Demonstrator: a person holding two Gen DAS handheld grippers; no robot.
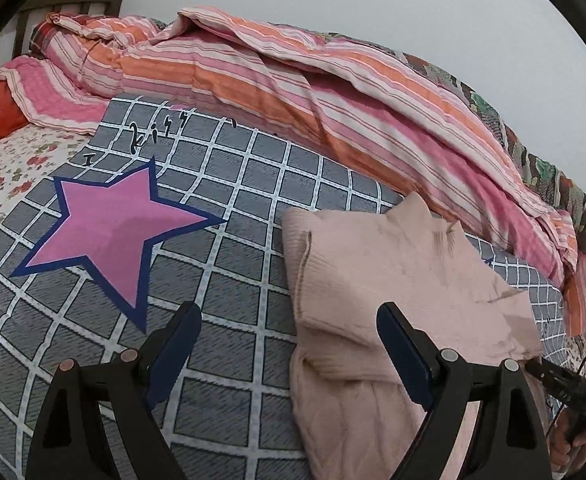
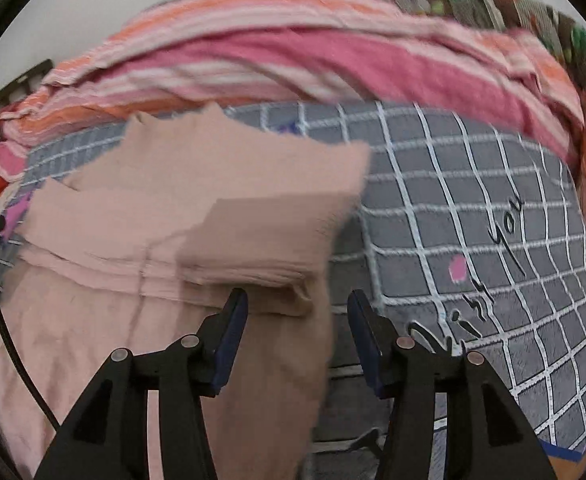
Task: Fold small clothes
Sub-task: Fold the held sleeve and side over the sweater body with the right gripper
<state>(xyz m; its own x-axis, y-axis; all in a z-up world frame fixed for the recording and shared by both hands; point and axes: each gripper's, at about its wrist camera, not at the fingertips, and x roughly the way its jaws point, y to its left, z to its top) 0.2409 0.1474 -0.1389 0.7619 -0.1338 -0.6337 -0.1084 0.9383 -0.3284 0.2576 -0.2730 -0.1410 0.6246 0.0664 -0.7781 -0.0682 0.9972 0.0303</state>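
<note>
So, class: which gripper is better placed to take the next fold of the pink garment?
Probably the right gripper: the pink garment lies partly between its open fingers. The left gripper hangs mostly over the grid sheet.

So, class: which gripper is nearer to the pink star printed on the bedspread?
Left. The left gripper hangs open just below the pink star, the star's lower tip near its left finger. The right gripper is over the pink garment, away from the star.

Both wrist views look down closely, sharing the pink garment [image 1: 393,280].
</note>
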